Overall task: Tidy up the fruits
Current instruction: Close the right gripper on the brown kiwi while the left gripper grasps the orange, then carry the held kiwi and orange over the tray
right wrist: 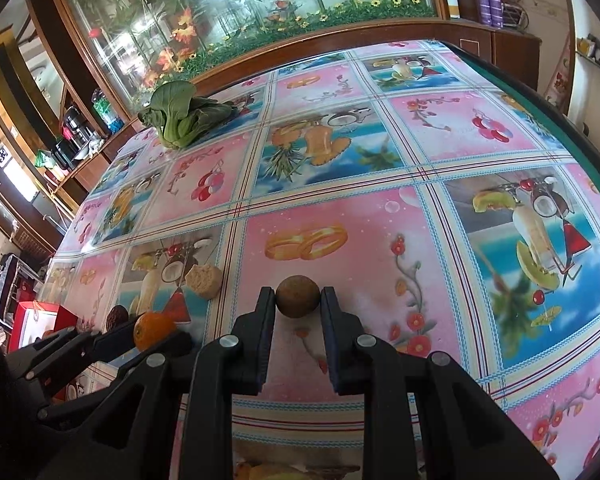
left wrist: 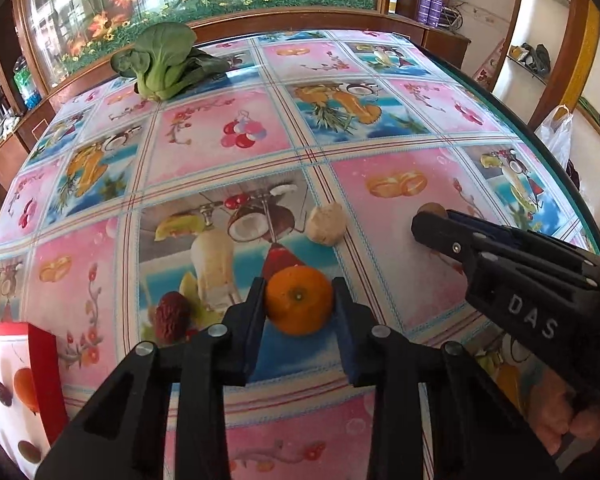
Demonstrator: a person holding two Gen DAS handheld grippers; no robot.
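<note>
At the near left corner of the table (left wrist: 380,60) sits a red and white box (left wrist: 16,384) with fruit pictures on it. Just to its right, close to the near edge, lies a dark red wrinkly fruit (left wrist: 173,317). Next comes the left gripper (left wrist: 299,300). Its two black fingers sit on each side of the orange (left wrist: 299,300) and touch it, so the claw is closed on the orange. The orange looks to be down on the tablecloth (left wrist: 228,132), near the near edge. A little past it, toward the middle of the table, lies a pale lumpy piece (left wrist: 326,224) that may be ginger. Far back, near the far left corner, lies a green leafy vegetable (left wrist: 162,62).

More to the right is the right gripper (right wrist: 298,300). Its fingers press on both sides of a small round brown fruit (right wrist: 298,295), so this claw is closed on it too. The brown fruit is on a pink square of the cloth, near the near edge and well apart from the orange
</note>
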